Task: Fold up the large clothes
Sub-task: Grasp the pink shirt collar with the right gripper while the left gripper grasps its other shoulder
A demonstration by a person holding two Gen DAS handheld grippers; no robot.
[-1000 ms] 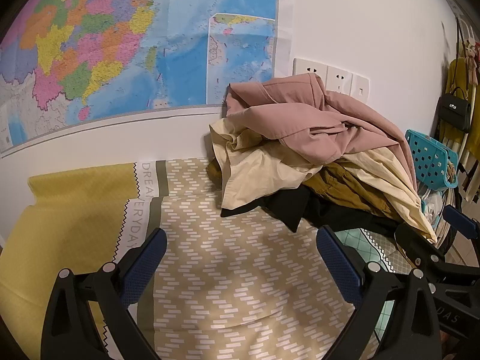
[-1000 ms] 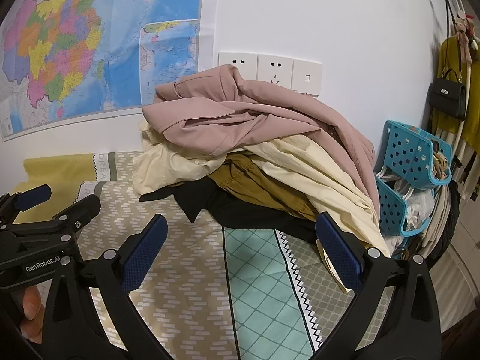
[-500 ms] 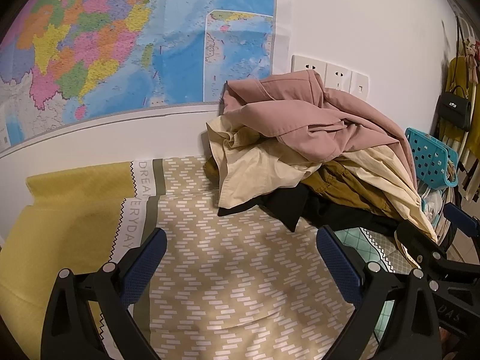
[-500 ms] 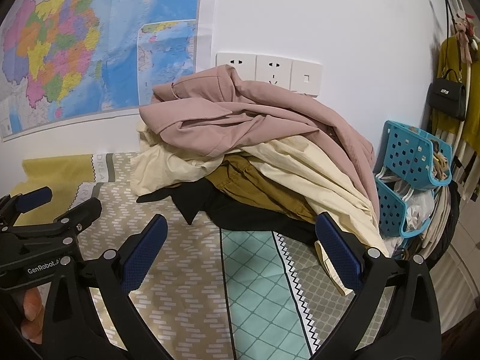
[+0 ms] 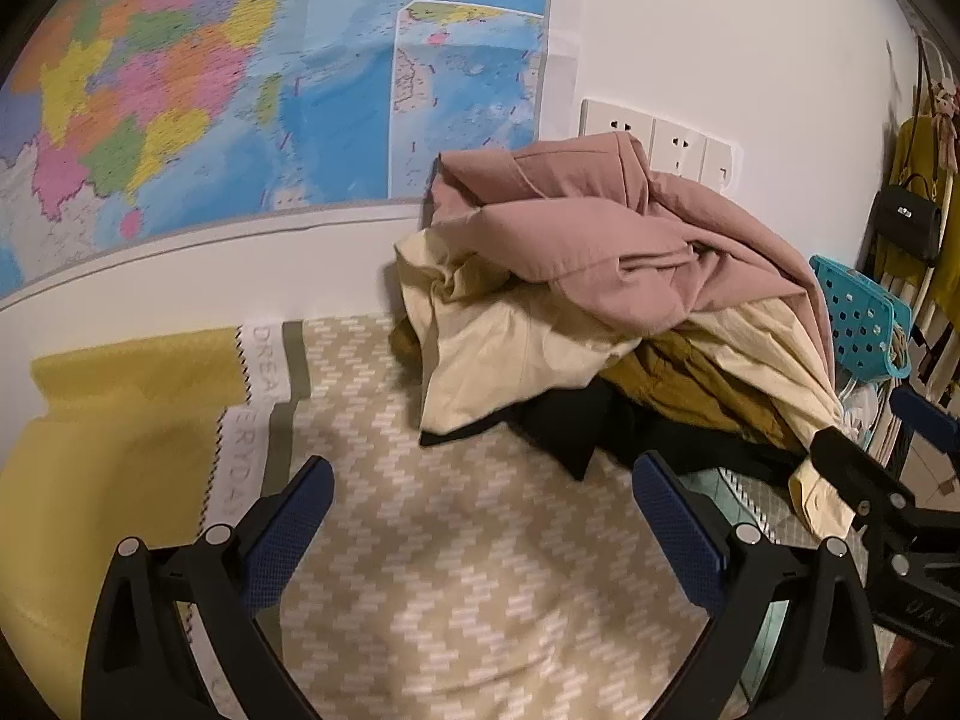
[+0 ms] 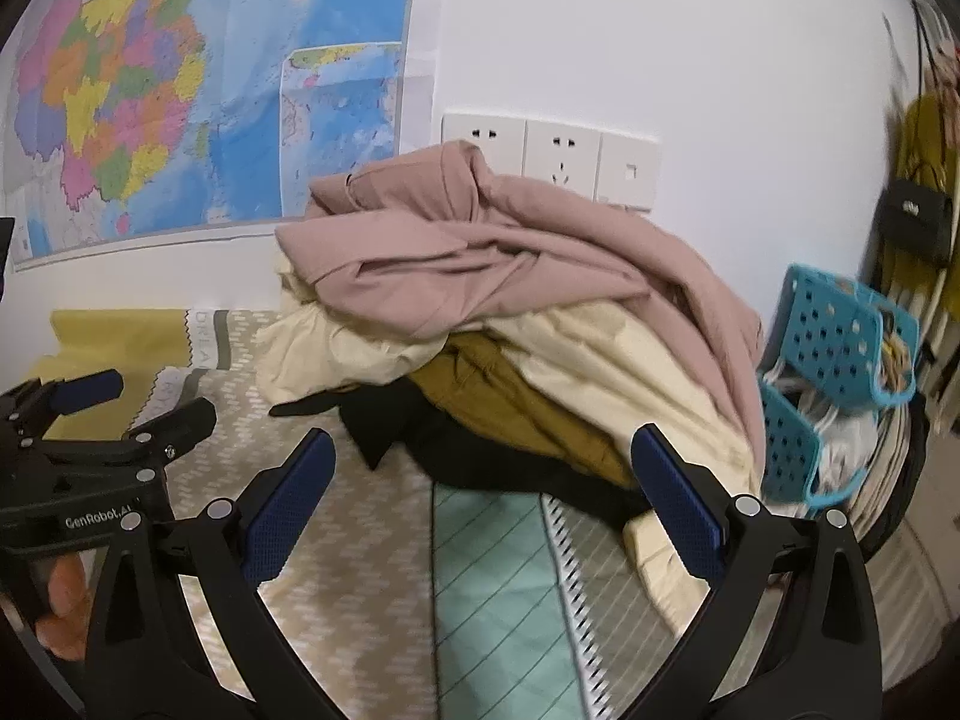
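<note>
The left tool hangs with its two blue-padded fingers spread wide apart, nothing between them, above the patterned cloth that covers the surface. The right tool is likewise spread wide and empty, over the seam where the beige brick pattern meets a teal panel. Whether the surface is a desk or a bed cannot be told.

The pile of clothes lies ahead of both tools, heaped against the white wall. A pink garment sits on top, draped over a cream garment; under these show a mustard garment and a black garment at the bottom, its edge spilling onto the cloth. From the left tool the pile stands ahead and to the right, apart from the fingertips. From the right tool it is straight ahead and near, the black hem just beyond the fingertips, not touching them.

In the right view the left tool shows at the left edge, a hand gripping its handle. In the left view the right tool shows at the right edge.

A map hangs on the wall, sockets behind the pile, and a blue basket stands to the right
</note>
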